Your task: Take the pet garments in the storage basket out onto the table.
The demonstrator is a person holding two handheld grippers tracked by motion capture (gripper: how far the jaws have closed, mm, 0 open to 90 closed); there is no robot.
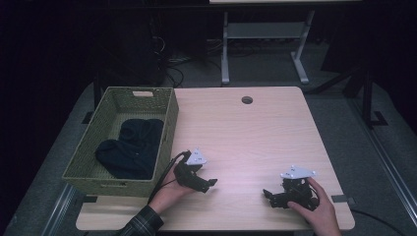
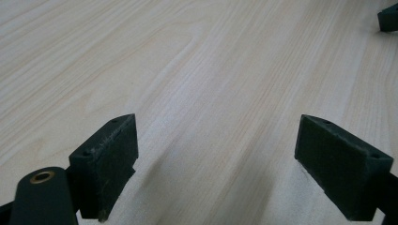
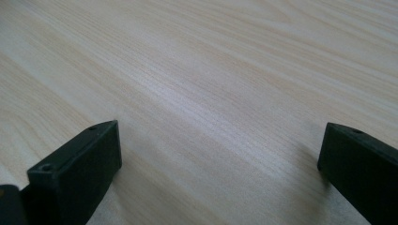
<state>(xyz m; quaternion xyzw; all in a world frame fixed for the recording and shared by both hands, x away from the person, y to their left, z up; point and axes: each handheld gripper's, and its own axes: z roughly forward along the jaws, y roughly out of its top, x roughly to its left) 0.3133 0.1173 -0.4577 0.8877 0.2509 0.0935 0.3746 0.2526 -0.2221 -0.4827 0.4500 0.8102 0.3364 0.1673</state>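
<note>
High view, hands: 2 hands rest low on the near edge of the table (image 1: pixel 246 132), each holding a gripper; the left gripper (image 1: pixel 209 183) sits just beside the woven basket (image 1: pixel 169 123), the right gripper (image 1: pixel 268 194) well apart, near the right corner.
High view, clothing: dark garments (image 1: pixel 130 147) lie folded inside the basket, apparently stowed, so both grippers look parked on bare wood.
Left gripper view: jaws stand wide apart with nothing between them, hovering just over the pale grain; a dark tip of the right gripper (image 2: pixel 388 16) peeks in at the upper right corner.
Right gripper view: jaws likewise spread and empty over the table (image 3: pixel 211 84).
Difference: basket and garments appear from above, while the gripper views confirm the gap between the jaws.
</note>
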